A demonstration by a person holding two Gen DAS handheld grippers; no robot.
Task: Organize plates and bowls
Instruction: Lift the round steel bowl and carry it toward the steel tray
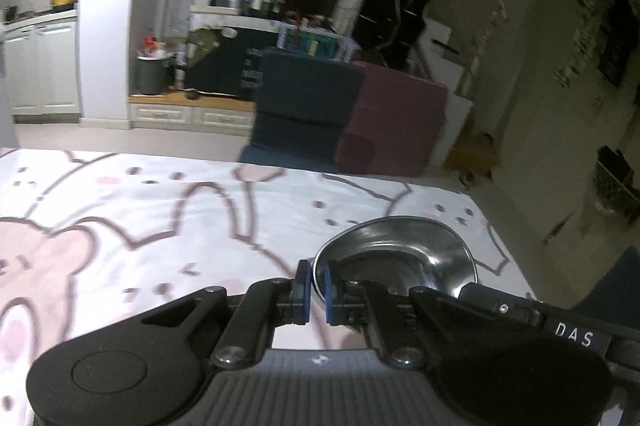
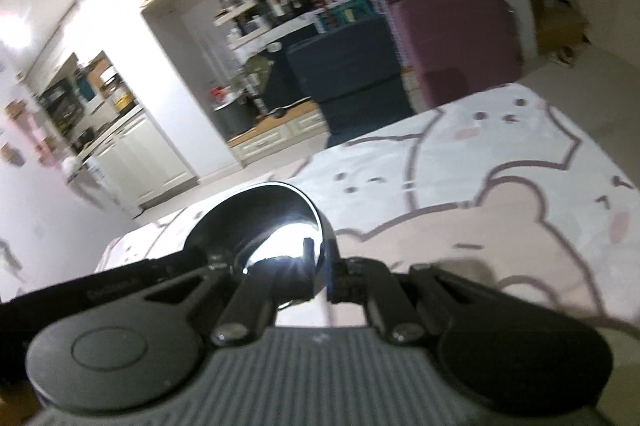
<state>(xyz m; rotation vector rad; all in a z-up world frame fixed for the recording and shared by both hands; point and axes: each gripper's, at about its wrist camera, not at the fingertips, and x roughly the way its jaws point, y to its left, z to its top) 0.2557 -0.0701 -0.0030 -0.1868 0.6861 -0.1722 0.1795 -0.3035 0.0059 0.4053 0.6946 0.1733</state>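
Left gripper pinching the rim of a steel bowl. Right gripper clamped, seemingly, on the same bowl's opposite rim, above a cartoon-print cloth.

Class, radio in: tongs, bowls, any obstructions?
Left tongs shut on steel bowl rim. Right tongs shut on second bowl. Patterned cloth below; nothing in the way.

Left tongs pinched shut; right tongs likewise.

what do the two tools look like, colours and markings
Both match: black linkage arms with silver pivot bolts, round black side housings, a ribbed grey base. The left tool has blue pads and a white "DAS" label; the right tool shows faint embossed lettering.
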